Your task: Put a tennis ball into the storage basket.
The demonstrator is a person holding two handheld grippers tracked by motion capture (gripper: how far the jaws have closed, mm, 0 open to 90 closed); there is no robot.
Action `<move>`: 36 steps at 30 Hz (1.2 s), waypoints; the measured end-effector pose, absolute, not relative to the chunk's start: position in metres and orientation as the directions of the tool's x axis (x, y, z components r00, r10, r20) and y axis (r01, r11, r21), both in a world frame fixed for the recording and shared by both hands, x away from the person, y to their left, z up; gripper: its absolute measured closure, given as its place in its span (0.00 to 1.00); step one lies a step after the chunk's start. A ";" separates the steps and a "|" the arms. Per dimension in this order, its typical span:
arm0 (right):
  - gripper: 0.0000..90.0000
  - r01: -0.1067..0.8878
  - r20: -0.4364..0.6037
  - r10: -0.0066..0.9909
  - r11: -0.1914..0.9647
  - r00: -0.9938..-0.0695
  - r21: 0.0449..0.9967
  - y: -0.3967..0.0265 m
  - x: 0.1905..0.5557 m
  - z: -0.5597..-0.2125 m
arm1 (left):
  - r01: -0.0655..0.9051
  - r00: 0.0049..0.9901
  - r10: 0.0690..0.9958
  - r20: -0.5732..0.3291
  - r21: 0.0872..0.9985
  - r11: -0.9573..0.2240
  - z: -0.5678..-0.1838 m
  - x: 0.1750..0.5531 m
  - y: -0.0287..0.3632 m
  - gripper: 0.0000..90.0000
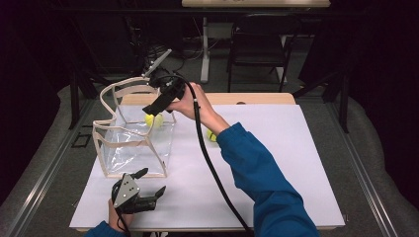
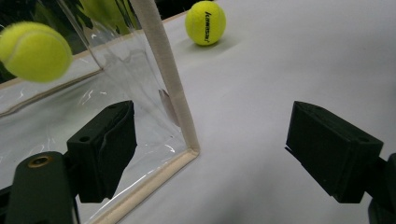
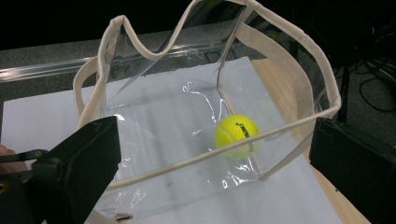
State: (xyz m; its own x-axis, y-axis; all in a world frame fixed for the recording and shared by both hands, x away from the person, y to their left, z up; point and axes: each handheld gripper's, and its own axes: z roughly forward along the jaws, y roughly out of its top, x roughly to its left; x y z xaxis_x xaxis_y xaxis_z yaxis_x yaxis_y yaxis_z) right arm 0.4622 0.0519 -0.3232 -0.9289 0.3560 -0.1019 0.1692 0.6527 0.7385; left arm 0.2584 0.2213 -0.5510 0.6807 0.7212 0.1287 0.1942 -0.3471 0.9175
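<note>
next ball: on the bench, under your right forearm, nearer the right tongs
right tongs: wide open, empty, above the bag
left tongs: open, empty

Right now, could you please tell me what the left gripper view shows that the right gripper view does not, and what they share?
The left gripper view shows a second tennis ball lying on the white table outside the bag, past the bag's corner seam. The right gripper view looks down over the bag's rim and handles. Both show the clear bag with a tennis ball inside it, and open jaws holding nothing.
</note>
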 end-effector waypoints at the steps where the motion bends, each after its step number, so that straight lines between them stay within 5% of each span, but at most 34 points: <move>1: 0.02 0.169 -0.103 0.358 0.651 -0.928 0.740 0.049 0.462 -0.323 | 0.194 0.681 0.721 0.129 0.917 -0.347 -0.551 0.258 0.221 0.18; 36: 0.00 0.216 -0.090 0.418 0.628 -0.904 0.748 -0.030 0.447 -0.368 | 0.196 0.680 0.722 0.129 0.917 -0.348 -0.552 0.259 0.220 0.18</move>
